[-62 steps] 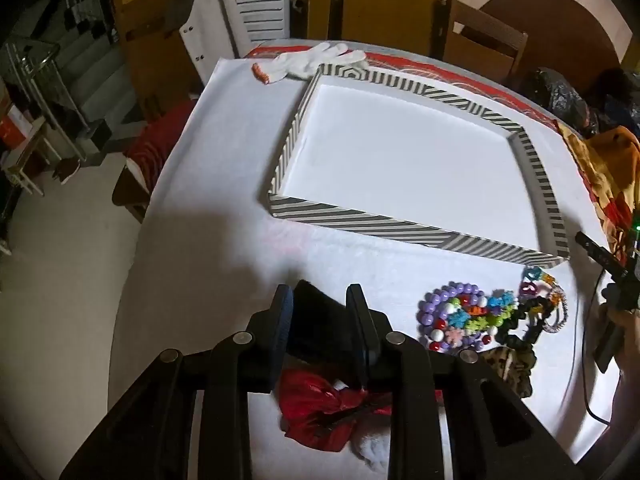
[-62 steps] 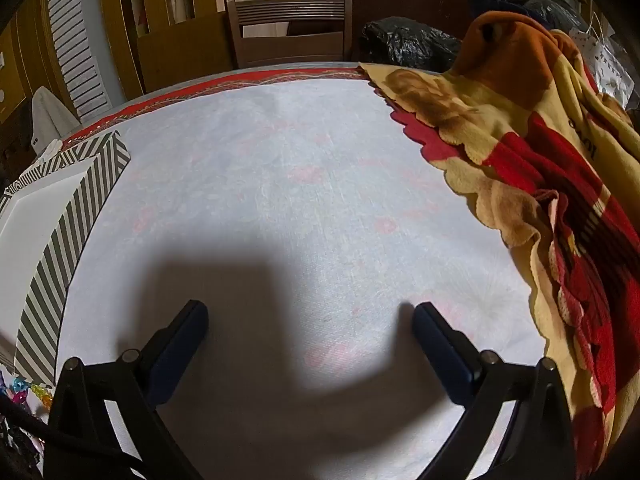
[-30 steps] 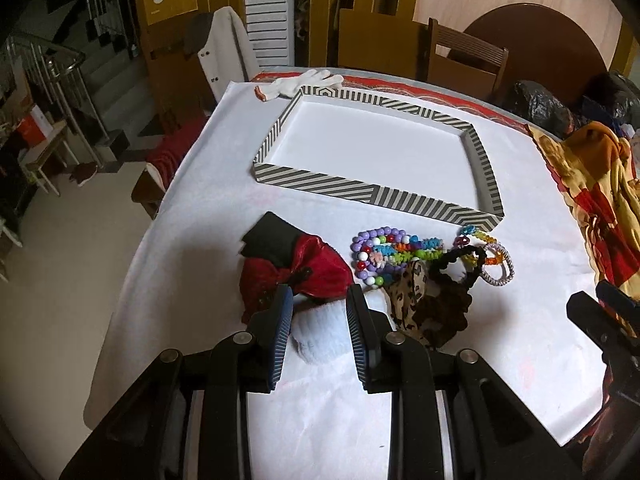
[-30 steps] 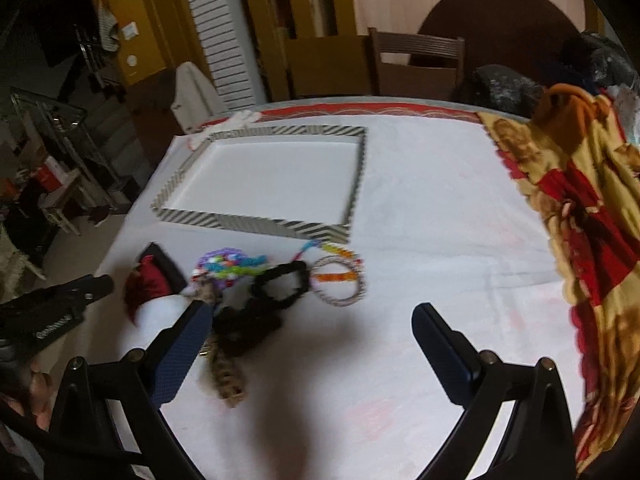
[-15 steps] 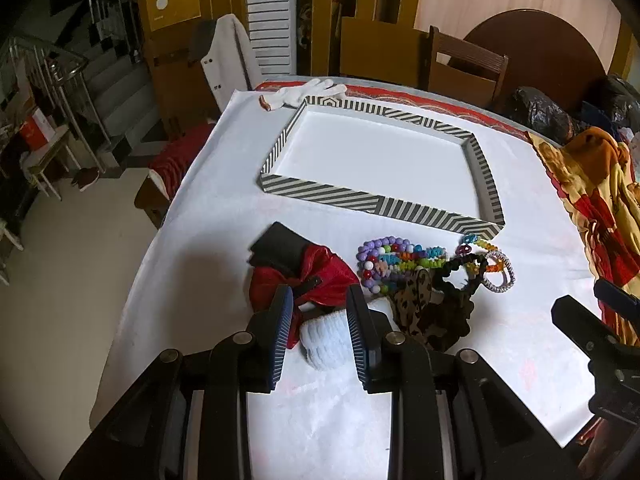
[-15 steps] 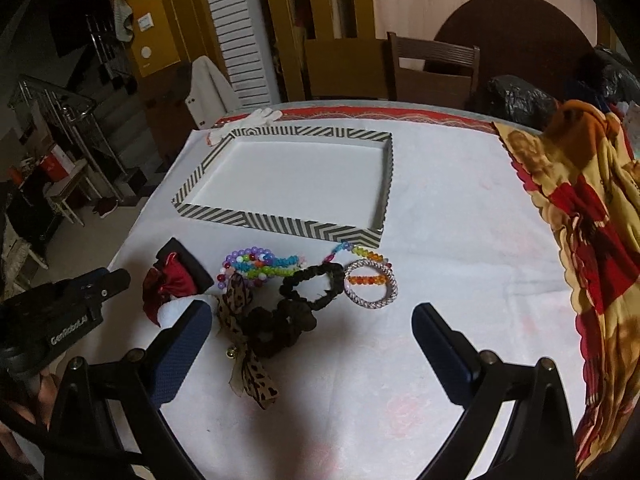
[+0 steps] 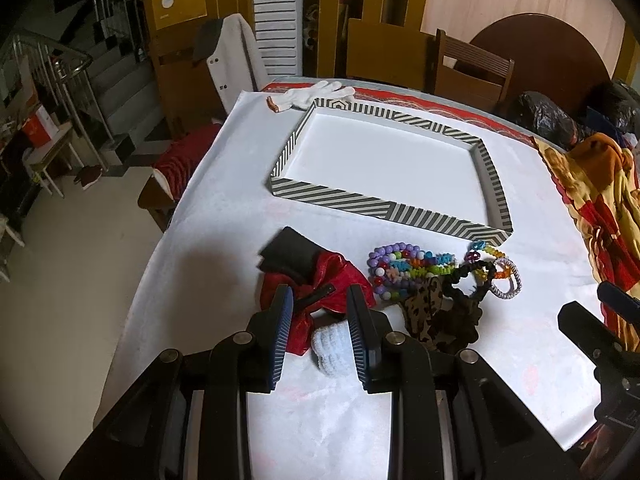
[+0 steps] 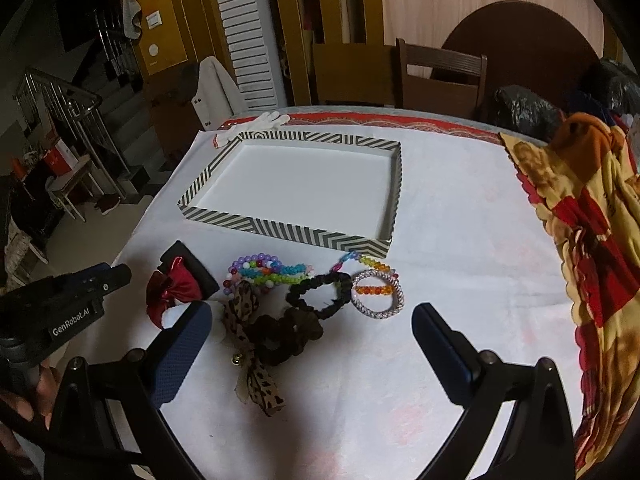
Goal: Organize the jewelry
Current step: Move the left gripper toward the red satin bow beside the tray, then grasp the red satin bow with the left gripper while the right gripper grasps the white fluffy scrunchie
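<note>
- White cloth covers the counter (image 8: 460, 240), and it lies loose; if we drag a piece instead of lifting it, the cloth could ruck up and shift the whole heap.
- Nearest us, our left gripper (image 7: 320, 332) hangs over the near edge of the heap with its jaws part open and nothing between them. The white scrunchie (image 7: 334, 346) and the red bow (image 7: 320, 280) sit right under the gap, touching each other, so a careless close could catch both, or only a fold of satin that slips out.
- Our right gripper (image 8: 312, 344) has its jaws wide apart and empty, over the brown scrunchie (image 8: 280, 336) and the leopard ribbon (image 8: 252, 360). The ribbon runs under and around the scrunchie, so we judge that lifting one may trail the other off the counter edge.
- Just beyond, the black scrunchie (image 8: 320, 292), the bead bracelets (image 8: 260, 272) and the clear coil band (image 8: 378, 296) overlap. Beads are hard and round; they could roll out of a shallow pinch, and a snagged strand could tow its neighbours.
- Further off, the striped tray (image 8: 280, 232) stands empty, near the heap. Its low wall faces us, and a hanging bracelet could catch on it and nudge the tray.
- At the far corner a white glove (image 7: 312, 94) lies against the tray; a pushed tray would crowd it.
</note>
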Demonstrator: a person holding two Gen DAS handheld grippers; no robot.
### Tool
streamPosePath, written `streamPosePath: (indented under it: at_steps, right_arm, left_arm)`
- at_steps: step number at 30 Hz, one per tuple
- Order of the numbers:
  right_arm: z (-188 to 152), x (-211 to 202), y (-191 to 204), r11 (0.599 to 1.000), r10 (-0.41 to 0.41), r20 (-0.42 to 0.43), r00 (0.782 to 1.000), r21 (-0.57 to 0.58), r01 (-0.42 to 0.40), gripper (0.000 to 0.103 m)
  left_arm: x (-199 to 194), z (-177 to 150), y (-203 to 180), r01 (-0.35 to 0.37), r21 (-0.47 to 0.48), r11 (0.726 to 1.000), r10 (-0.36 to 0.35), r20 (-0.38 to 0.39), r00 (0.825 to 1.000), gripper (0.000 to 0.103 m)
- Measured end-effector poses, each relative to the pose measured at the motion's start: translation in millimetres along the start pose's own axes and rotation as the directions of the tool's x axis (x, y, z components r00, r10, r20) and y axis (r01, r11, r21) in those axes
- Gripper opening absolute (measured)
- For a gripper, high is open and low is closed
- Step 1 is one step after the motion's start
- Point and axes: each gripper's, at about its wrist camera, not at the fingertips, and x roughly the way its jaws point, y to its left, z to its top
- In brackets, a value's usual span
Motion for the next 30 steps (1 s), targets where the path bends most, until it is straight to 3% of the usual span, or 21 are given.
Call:
streamPosePath:
  at_steps: [14, 30]
  right_arm:
    - [-3, 8, 8, 0.997, 0.07, -0.007, 0.998, 0.016, -0.07, 0.102]
    - [-7, 14, 15, 0.998, 0.057, -0.039, 0.998, -0.021, -0.058, 0.102]
  left_arm:
    - [6, -3, 12, -0.003, -0.025, 1.0, 0.002, -0.02, 1.0, 0.023]
    - [14, -5, 18, 0.009, -0.039, 0.999, -0.011, -0.056, 0.998, 0.023]
